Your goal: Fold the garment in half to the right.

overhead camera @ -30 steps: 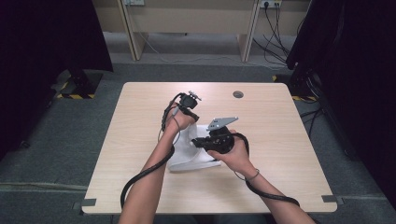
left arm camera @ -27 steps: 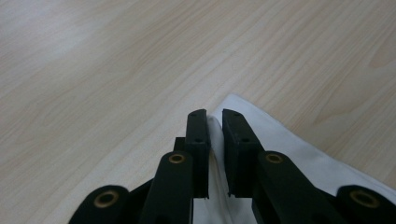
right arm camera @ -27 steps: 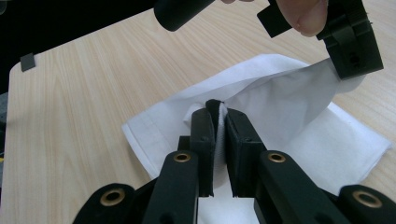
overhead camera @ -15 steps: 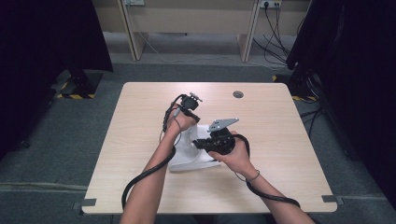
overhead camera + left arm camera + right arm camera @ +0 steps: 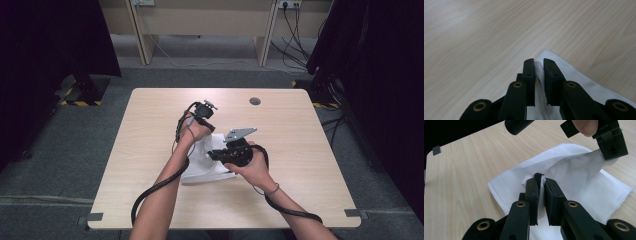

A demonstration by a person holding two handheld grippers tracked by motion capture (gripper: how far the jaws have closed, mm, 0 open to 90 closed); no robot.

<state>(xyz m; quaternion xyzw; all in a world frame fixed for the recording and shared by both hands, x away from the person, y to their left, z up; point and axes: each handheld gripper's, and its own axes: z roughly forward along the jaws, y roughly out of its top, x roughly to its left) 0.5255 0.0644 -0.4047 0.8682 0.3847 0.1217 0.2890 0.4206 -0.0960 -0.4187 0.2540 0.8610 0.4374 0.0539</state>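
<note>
White cloth lies folded near the centre of the high view, on the pale wooden table. In the right gripper view its upper layer is lifted and pulled toward the upper right of the frame, while the lower layer stays flat on the wood.

A small round dark fitting sits in the tabletop in the upper middle of the high view, well apart from the cloth.

Both forearms come in from the bottom edge. The left gripper has its jaws closed on a cloth corner. The right gripper is clamped on a bunched fold. Black cables trail back along the arms.
</note>
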